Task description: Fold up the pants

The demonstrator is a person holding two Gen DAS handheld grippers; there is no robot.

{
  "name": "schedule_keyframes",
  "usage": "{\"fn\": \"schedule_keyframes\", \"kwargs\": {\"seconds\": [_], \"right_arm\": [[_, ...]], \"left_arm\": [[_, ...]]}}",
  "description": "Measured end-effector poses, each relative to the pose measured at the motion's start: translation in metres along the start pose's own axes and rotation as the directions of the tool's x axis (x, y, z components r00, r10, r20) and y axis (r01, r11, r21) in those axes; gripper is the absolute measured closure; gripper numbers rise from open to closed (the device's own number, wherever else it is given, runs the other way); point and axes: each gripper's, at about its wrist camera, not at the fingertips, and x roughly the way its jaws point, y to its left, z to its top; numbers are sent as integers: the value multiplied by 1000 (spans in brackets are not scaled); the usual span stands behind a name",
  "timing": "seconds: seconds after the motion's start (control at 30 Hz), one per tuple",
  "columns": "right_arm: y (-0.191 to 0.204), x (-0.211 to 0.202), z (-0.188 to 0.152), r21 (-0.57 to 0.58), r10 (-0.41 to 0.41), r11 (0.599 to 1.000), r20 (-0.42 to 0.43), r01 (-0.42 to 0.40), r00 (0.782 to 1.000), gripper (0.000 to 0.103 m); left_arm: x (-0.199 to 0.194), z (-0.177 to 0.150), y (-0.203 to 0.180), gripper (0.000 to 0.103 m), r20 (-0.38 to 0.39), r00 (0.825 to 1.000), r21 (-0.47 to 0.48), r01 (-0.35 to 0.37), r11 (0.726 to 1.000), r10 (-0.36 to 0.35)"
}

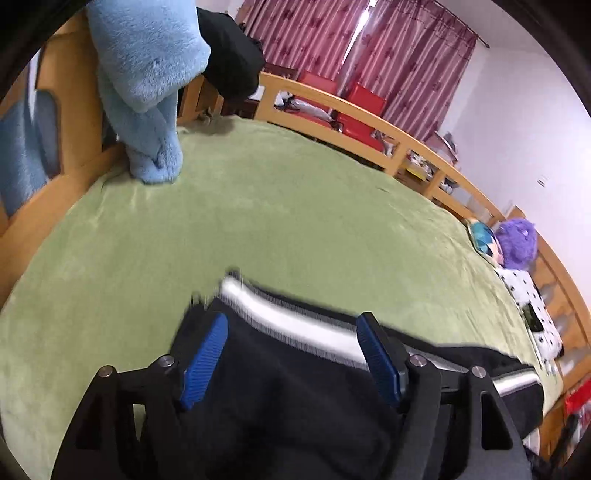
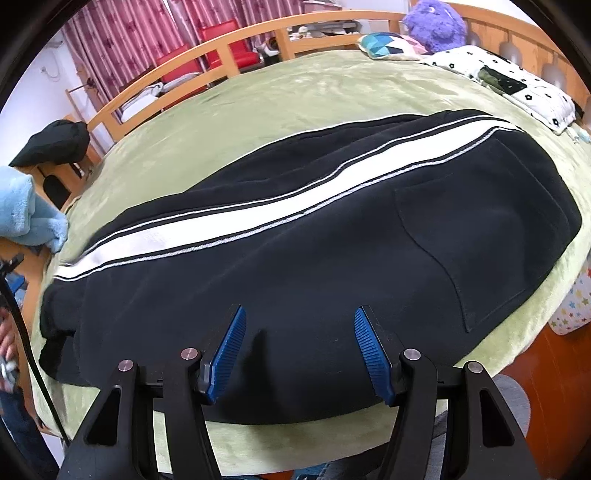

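Blue ribbed pads on both claws stand apart w/ nothing pinched. Left gripper (image 1: 291, 354) hovers over the leg end of the pants (image 2: 314, 236), jaws wide, dark fabric showing between them but the pads don't press on it; its view is smeared there, so can't tell if the tips brush the cloth. Right gripper (image 2: 299, 350) hangs over the near edge of the garment, approx mid-length, jaws likewise spread and empty. As for progress: looks to me like the first fold is done, i.e. one leg laid over the other, since the pants lie as a single long band w/ the white side stripe (image 2: 258, 210) running along the top from hem to waist. What's left, I'd say, is the crosswise folding, hem end brought toward the waist, maybe twice. Pants are black, thick and fleecy-looking, stripe edged w/ thin grey piping, a patch pocket (image 2: 491, 236) stitched near the waist end on the right. They lie fairly flat, few wrinkles, along the near side of the green blanket (image 2: 288, 96) on the wooden-railed bed. Further out: a pale blue fluffy garment (image 1: 147, 74) at the bed's left end, spotted pillow (image 2: 524, 88) and purple plush (image 2: 436, 22) at the far right.
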Motion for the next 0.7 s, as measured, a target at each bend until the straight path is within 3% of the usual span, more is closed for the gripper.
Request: {"fn": "schedule_keyframes", "kwargs": {"seconds": [0.17, 0.3, 0.4, 0.5, 0.6, 0.63, 0.67, 0.7], "right_arm": [[6, 1, -8, -24, 25, 999, -10, -25, 1000, 42], [9, 1, -14, -38, 19, 999, -22, -20, 1000, 42], [5, -3, -14, -30, 8, 1000, -19, -8, 1000, 42], [1, -4, -15, -12, -8, 1000, -20, 8, 1000, 42], [1, -1, -13, -3, -21, 1000, -24, 21, 999, 42], [0, -1, -12, -2, -22, 1000, -25, 22, 999, 42], [2, 0, -11, -2, -23, 1000, -25, 23, 999, 42], [3, 1, -10, -2, -22, 1000, -25, 22, 999, 42]], "left_arm": [[13, -53, 8, 30, -121, 992, -32, 41, 999, -44], [39, -82, 34, 32, -201, 979, -145, -63, 988, 33], [44, -88, 57, 32, -169, 986, -270, -38, 962, -9], [47, -82, 69, 36, -120, 993, -317, -51, 947, 13], [55, -74, 69, 43, -101, 994, -320, -63, 945, 31], [57, -72, 69, 52, -94, 995, -327, -70, 942, 41], [60, -70, 70, 71, -86, 996, -339, -57, 939, 30], [64, -68, 72, 79, -91, 996, -357, -35, 933, 3]]}}
